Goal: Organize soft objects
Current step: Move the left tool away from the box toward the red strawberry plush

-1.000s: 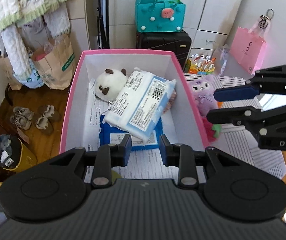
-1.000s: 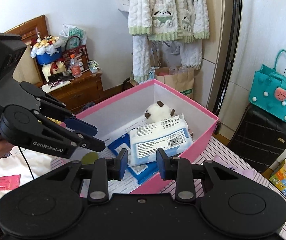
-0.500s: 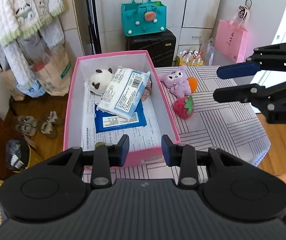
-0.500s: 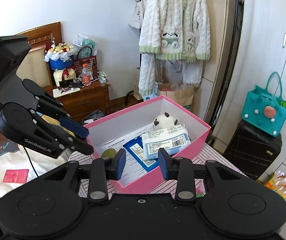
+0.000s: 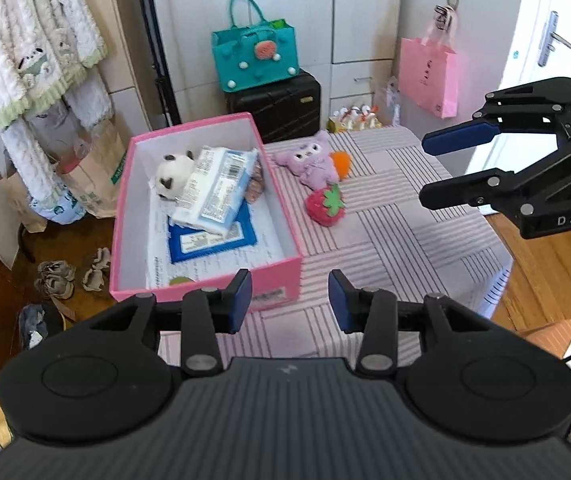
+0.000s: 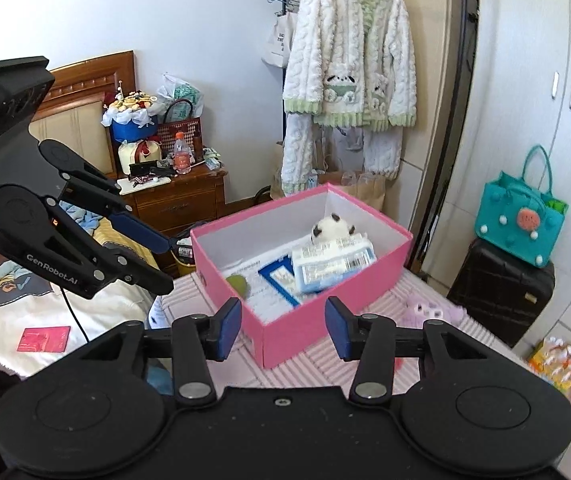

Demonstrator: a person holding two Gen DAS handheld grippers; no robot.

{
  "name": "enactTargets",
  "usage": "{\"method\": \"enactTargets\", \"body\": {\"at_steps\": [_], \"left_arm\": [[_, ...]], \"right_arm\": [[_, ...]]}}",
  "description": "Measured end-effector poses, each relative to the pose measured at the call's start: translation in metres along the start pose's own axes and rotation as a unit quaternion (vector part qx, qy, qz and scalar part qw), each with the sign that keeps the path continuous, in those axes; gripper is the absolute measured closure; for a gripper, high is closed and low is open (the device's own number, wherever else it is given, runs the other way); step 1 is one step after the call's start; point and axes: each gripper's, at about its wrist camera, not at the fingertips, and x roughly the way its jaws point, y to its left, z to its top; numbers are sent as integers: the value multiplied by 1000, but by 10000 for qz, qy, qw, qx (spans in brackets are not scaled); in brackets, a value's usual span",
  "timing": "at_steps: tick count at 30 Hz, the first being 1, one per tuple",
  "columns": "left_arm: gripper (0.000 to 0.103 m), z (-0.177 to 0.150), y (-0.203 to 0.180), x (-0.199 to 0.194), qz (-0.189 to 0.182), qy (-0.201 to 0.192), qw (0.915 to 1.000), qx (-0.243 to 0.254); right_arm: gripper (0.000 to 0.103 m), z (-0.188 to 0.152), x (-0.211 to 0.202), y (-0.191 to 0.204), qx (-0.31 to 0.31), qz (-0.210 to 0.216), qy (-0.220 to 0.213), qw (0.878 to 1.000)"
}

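I had both tools clear of the pink box [image 5: 205, 278], which sat at the left edge of the striped table [image 5: 405, 240], its near corner just ahead of my left gripper [image 5: 290, 300]. That gripper's jaws were spreading apart with nothing between them. The right gripper [image 6: 283, 322] was likewise widening and empty, held off the table's right side.

Inside the box, toward its far end, lay a white plush [image 5: 171, 172], a tissue pack [image 5: 215, 192] leaning on it, and a blue packet [image 5: 213, 240] underneath; the near half of the box floor was mostly bare paper.

Just right of the box wall, on the cloth, sat a purple plush [image 5: 309, 160] and a strawberry toy [image 5: 325, 206], close together. The table surface to their right was open up to its right edge.
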Motion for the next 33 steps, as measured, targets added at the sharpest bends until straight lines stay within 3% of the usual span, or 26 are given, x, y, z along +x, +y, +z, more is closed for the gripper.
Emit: {"method": "enactTargets", "body": {"at_steps": [7,21,33], "left_arm": [[59,-10,-18,11,-147,205,9996,81],[52,-17,-57,60,-292,232,9993,-3],[41,6,-85,113,-385,-164,9991,-101]], "right_arm": [[47,-35,-14,-10,297,-91,202,9993],[38,-91,-8,-50,695,2,553,9961],[27,-113,3,-110,918,-499,-38,9945]]}}
